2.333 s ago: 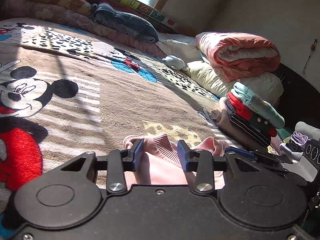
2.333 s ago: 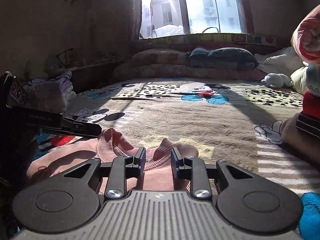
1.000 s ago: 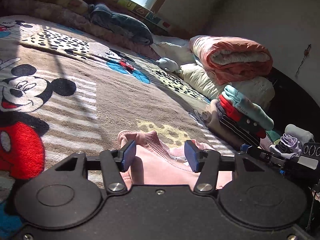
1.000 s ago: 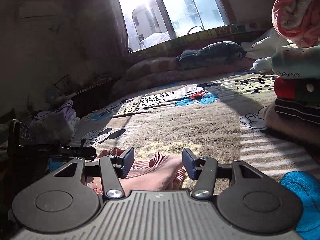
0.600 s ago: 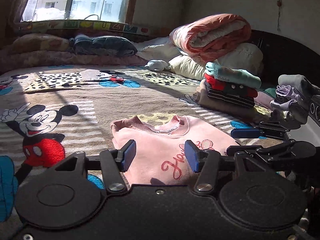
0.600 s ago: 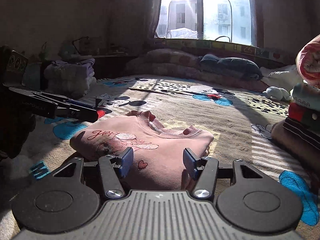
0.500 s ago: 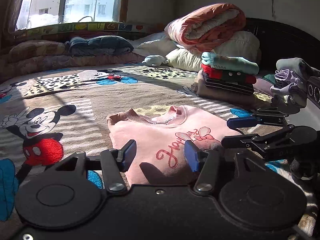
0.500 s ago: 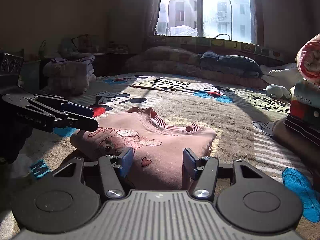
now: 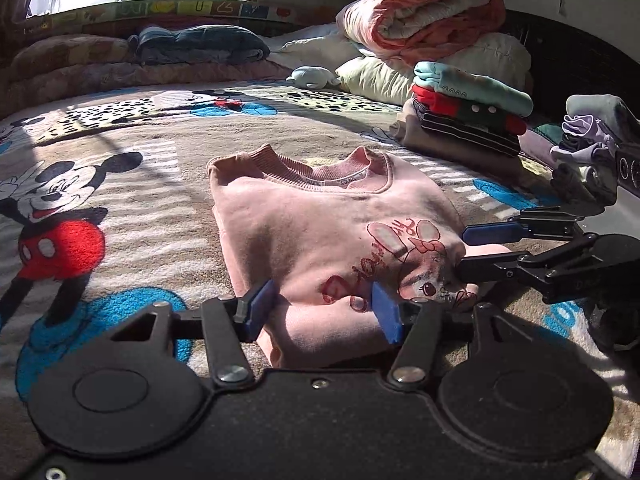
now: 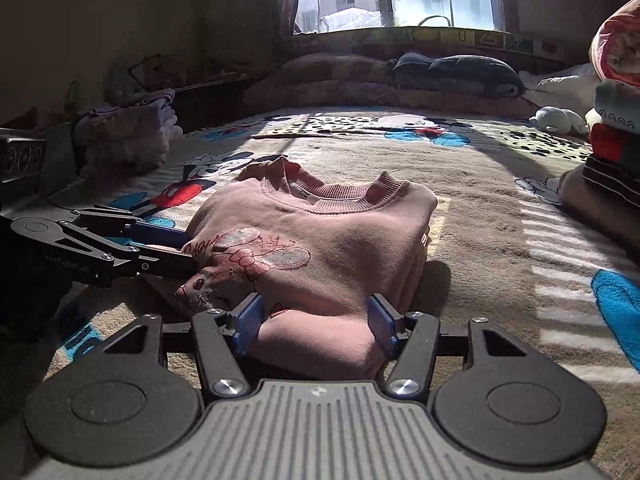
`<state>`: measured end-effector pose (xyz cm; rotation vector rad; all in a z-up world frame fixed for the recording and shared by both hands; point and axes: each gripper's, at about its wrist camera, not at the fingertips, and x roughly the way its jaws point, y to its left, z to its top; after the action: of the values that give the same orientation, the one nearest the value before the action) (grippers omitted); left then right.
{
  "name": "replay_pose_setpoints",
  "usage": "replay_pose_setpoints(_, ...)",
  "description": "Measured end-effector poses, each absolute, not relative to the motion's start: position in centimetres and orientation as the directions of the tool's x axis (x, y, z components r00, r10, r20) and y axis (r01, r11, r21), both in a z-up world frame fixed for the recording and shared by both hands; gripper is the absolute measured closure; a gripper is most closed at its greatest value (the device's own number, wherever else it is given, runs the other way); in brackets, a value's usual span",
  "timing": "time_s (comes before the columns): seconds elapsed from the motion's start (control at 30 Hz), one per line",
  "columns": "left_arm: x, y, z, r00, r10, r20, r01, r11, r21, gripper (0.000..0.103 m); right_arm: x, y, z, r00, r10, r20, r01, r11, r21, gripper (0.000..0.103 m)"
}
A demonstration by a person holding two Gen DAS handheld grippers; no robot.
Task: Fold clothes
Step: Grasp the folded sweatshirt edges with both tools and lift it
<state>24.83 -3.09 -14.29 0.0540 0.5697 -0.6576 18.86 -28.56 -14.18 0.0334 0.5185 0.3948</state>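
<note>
A pink sweatshirt (image 9: pixel 320 232) (image 10: pixel 320 248) lies folded on the Mickey Mouse blanket (image 9: pixel 120 168), collar at the far side, printed front facing up. My left gripper (image 9: pixel 324 312) is open, and its blue pads stand either side of the sweatshirt's thick near fold. In the right wrist view it reaches in from the left as the left gripper (image 10: pixel 168 248), touching the cloth's side. My right gripper (image 10: pixel 315 322) is open too, straddling the near fold at the other corner. The left wrist view shows that right gripper (image 9: pixel 480 250) coming in from the right.
A stack of folded clothes (image 9: pixel 468 120) stands at the right of the bed, with a rolled quilt (image 9: pixel 424 12) and pillows behind it. A small plush toy (image 9: pixel 312 76) and dark folded clothes (image 9: pixel 196 44) lie near the window. A purple pile (image 10: pixel 124 136) sits at the left.
Both grippers opened wider, let go of the collar area and drew back to the sweatshirt's near edge. The sweatshirt now lies folded flat in full view.
</note>
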Motion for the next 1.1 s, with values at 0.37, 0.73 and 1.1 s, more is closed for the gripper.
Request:
replay_pose_setpoints(0.37, 27.6, 2.7, -13.5, 0.646, -0.618, -0.448, 0.317, 0.751, -0.579, 0.042, 21.1, -33.5, -14.7, 0.809, 0.419, -0.412, -0.171, 0.839, 0.516, 0.022)
replay_pose_setpoints(0.73, 31.4, 3.0, -15.8, 0.589, -0.670, -0.452, 0.147, 0.639, -0.755, 0.062, 26.0, -35.4, -16.6, 0.741, 0.523, -0.422, -0.090, 0.700, 0.709, 0.021)
replay_pose_setpoints(1.1, 32.7, 3.7, -16.5, 0.558, -0.729, -0.396, 0.095, 0.530, -0.843, 0.070, 26.3, -36.8, -17.9, 0.746, 0.551, -0.374, -0.071, 0.624, 0.778, 0.051)
